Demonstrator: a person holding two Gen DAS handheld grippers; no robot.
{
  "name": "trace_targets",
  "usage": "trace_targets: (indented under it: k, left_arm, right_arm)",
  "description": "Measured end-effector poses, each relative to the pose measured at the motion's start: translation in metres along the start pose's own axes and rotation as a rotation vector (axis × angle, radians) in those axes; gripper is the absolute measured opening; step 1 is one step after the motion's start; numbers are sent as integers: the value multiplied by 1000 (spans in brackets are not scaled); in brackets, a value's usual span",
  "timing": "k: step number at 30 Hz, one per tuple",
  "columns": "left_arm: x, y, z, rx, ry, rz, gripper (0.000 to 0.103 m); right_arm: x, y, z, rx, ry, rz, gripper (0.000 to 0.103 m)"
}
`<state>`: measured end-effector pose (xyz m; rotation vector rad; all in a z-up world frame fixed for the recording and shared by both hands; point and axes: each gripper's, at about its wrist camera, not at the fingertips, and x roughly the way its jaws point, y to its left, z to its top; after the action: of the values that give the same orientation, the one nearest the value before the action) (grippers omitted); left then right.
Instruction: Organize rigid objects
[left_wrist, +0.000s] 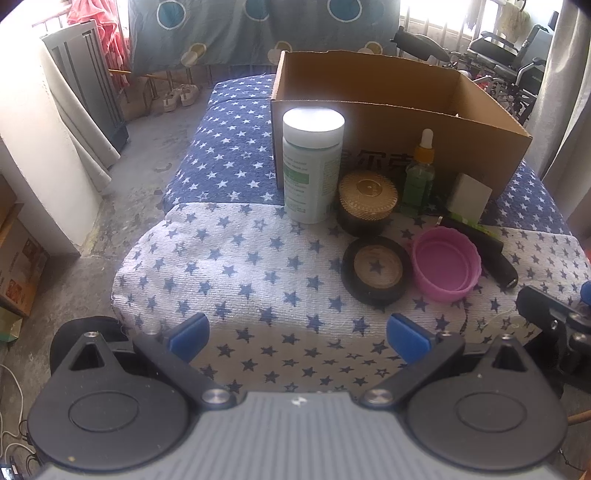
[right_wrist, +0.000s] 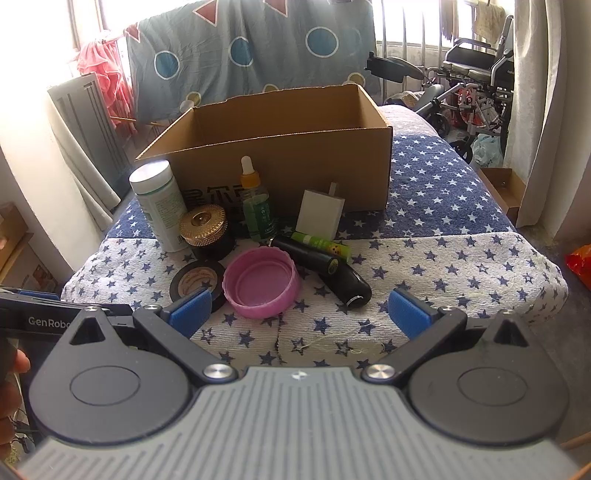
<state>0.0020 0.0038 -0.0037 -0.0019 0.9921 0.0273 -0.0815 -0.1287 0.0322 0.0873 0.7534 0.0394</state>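
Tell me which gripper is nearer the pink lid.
Right. The right gripper sits just short of the pink lid; the left gripper hangs farther back and to the lid's left.

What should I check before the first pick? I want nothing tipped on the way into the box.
1. Left tool open, nothing held: ok.
2. Right tool open, nothing held: ok.
3. Box open on top, upright: ok.
4. Box has room inside: cannot tell, its floor is hidden.
5. Pink cap has room around it for fingers: not ok, the tape roll and black tube crowd its sides.
6. White bottle and dropper bottle upright: ok.
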Motion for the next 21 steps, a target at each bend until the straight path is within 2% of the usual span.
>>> trace_targets:
  k: [21]
  left_arm:
    - [-1, 5, 0, -5, -4, 12, 103]
  right_arm:
    - [-2, 3, 1, -6, 0, 8, 102]
